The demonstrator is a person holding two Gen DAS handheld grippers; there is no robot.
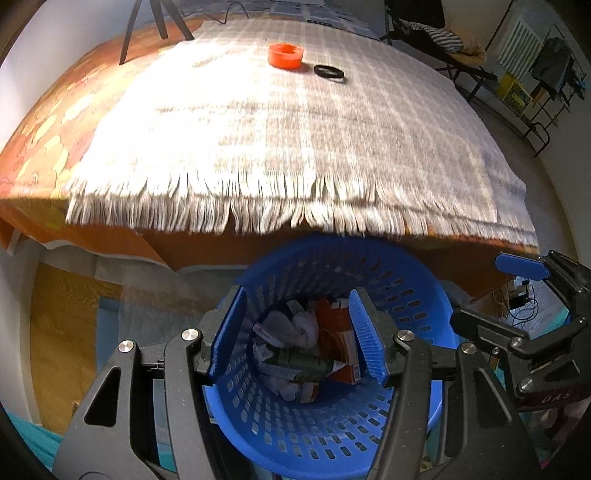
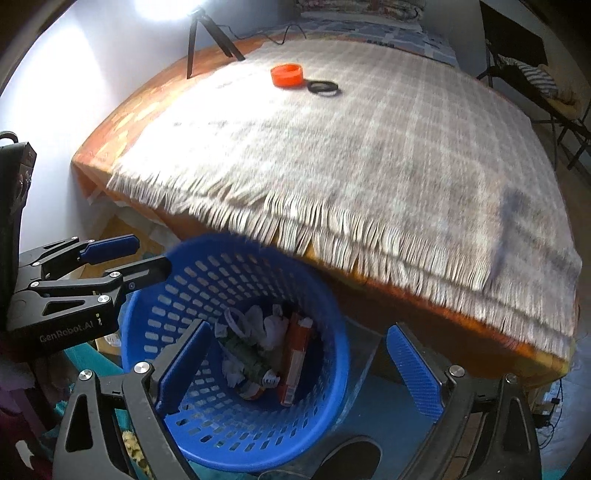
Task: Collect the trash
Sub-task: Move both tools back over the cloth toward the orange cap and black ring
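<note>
Fringed blanket (image 1: 295, 140) looks trash-free bar orange cap (image 1: 286, 55) & black ring (image 1: 328, 72); both my grippers, left gripper (image 1: 297, 336) & right gripper (image 2: 303, 365), hang spread, holding nothing, over blue basket (image 1: 417, 295) w/ wrappers (image 1: 295, 350), so next I reach far for the cap.

A bed (image 1: 122, 240) with an orange patterned cover is seen against a pale wall (image 2: 92, 66), and a grey checked blanket (image 1: 295, 147) with a fringed edge is spread over it. A black tripod (image 2: 207, 33) is set at the far corner, beside a bright glare of light on the wall. Strong light is thrown across the blanket's left part. Wooden flooring (image 1: 59, 332) is visible below the bed. A folding chair (image 1: 454, 48) holding striped fabric is placed at the right, with cluttered racks further back.
</note>
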